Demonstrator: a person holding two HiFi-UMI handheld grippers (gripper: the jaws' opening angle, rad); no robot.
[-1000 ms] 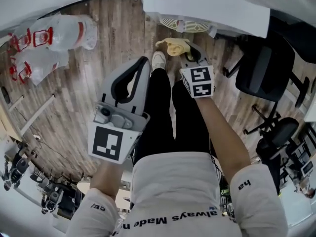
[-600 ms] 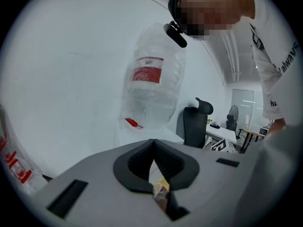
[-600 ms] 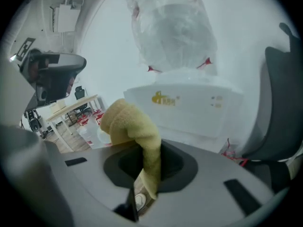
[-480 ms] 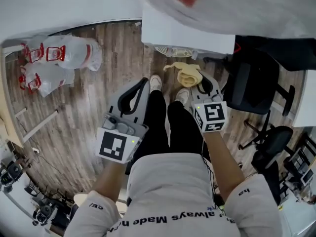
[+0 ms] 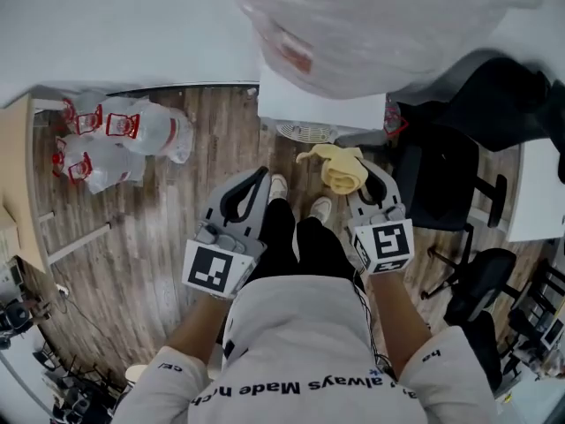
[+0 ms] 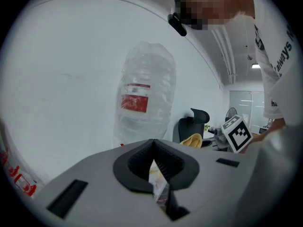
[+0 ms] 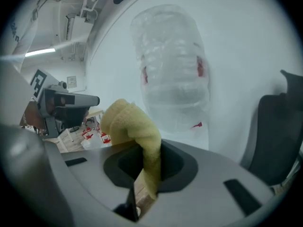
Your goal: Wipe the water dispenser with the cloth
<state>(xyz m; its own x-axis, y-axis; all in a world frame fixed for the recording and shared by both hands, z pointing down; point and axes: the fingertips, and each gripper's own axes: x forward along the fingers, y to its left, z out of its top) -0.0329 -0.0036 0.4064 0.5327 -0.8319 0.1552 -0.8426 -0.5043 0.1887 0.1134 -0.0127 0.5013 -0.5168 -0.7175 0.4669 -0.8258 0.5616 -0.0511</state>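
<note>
Facing the water dispenser [image 5: 305, 106], right claw [image 7: 150, 148] pinches the cloth [image 7: 128, 122]; left claw [image 6: 153, 143] closed on nothing.

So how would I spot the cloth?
Find the big clear water bottle on the white dispenser. Just in front of it, the right tool pinches the cloth. It's the only soft, yellow, bunched-up thing there; the tools are hard and grey.

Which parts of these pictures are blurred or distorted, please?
Head view: the water bottle at the top is smeared and washed out, and the floor planks bend. Left gripper view: black round border; the bottle's red label is fairly clear. Right gripper view: the yellow cloth is sharp, the bottle behind it soft.
</note>
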